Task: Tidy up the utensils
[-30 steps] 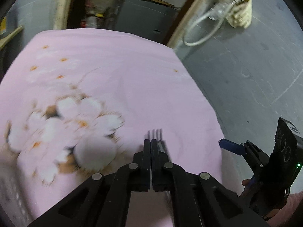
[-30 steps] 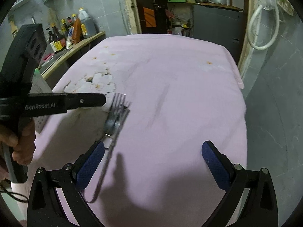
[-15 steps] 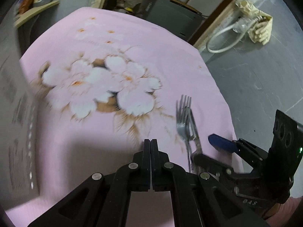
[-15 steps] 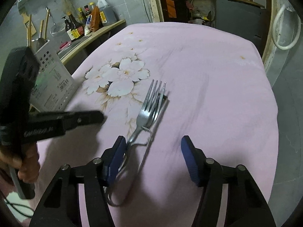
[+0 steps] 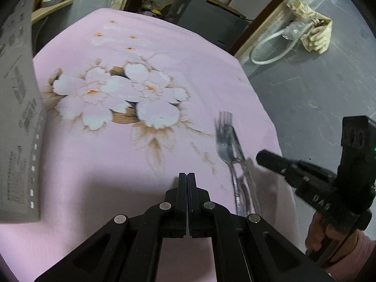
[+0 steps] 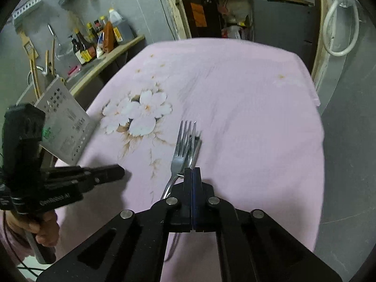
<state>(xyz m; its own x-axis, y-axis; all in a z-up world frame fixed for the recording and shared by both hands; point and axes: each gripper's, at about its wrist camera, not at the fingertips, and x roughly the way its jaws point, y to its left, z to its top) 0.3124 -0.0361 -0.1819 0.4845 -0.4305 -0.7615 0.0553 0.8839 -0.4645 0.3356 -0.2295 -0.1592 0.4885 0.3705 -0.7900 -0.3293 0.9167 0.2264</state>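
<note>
Right tongs (image 6: pixel 192 176) closed on the fork (image 6: pixel 185 141) at its neck; left tongs (image 5: pixel 187 181) closed, empty. Thin, stiff, slick steel: likely to pivot unless gripped mid-handle.

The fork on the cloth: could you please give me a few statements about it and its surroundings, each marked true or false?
1. The fork's tines point away from the right gripper. True.
2. The left gripper stands wide open. False: its jaws are shut, with nothing between them.
3. A grey printed box stands on the cloth, to the left of the fork in the right wrist view. True.
4. The cloth is plain blue. False: it is pink, with white flowers printed on it.
5. The right gripper's jaws are spread wide around the fork. False: they are shut, close to the fork's neck.
</note>
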